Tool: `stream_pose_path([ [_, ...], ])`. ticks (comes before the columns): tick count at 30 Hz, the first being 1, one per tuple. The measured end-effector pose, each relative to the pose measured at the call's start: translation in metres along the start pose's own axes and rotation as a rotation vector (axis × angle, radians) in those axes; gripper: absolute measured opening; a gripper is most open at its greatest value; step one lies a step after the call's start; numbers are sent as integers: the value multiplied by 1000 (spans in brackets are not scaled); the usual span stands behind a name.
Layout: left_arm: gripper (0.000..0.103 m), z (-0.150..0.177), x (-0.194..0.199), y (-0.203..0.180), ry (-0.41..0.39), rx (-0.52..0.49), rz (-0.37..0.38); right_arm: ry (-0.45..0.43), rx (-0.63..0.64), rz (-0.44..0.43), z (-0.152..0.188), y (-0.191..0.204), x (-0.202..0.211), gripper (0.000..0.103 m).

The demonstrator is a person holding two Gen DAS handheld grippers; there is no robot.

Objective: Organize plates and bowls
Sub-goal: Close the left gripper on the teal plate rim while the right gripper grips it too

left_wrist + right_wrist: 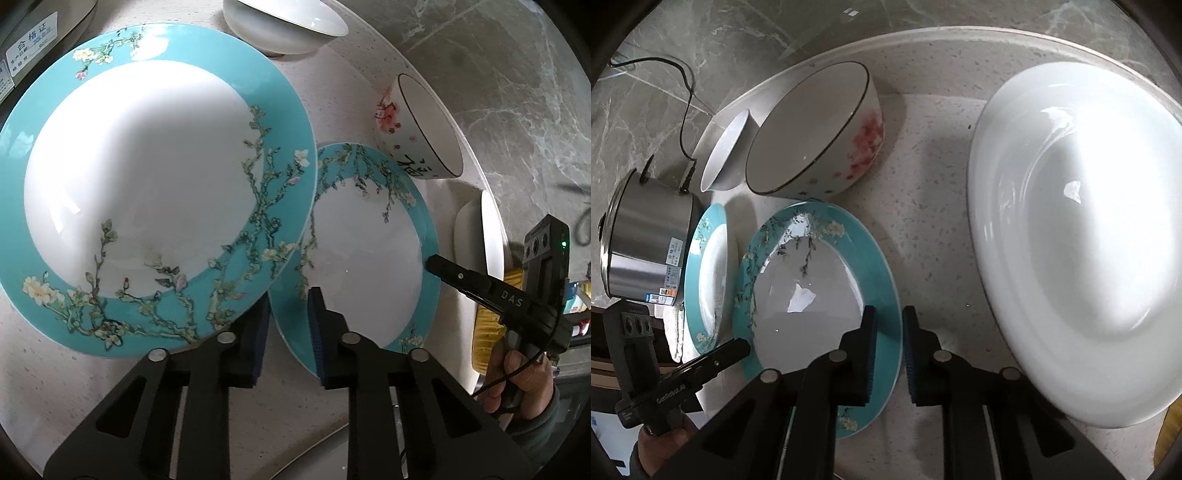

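Both our grippers, left (290, 321) and right (889, 347), clamp opposite rims of the smaller teal blossom plate (364, 258) at lower centre, poised, we judge, for a level lift onto the larger one (147, 177).

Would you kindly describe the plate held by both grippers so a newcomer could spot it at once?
On the speckled counter, beside the big white dish, lie two turquoise-rimmed blossom plates. It is the smaller plate, nearest the red-flowered bowl, its edge tucked under the larger plate.
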State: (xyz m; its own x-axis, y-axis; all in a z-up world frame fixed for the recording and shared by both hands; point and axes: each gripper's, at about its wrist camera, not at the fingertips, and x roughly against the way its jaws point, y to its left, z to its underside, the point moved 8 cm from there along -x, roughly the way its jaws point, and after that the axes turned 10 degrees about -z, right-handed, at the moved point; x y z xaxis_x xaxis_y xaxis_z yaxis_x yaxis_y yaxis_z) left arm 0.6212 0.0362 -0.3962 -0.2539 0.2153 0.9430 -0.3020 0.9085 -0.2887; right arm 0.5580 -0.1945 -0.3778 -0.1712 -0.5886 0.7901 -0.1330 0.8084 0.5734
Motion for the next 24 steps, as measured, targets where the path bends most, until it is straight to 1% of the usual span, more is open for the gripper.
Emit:
stream_pose_path([
  [1, 13, -1, 0, 1, 1, 1, 1, -3, -5, -3, 0, -1, 0, 15],
  [3, 12, -1, -1, 3, 1, 3, 3, -14, -16, -9, 2, -3, 2, 15],
  [9, 12, -3, -1, 1, -13, -10, -10, -32, -23, -17, 6, -4, 5, 14],
  [24, 12, 2, 6, -6, -24, -31, 10, -54, 3, -15, 12, 1, 15, 13],
])
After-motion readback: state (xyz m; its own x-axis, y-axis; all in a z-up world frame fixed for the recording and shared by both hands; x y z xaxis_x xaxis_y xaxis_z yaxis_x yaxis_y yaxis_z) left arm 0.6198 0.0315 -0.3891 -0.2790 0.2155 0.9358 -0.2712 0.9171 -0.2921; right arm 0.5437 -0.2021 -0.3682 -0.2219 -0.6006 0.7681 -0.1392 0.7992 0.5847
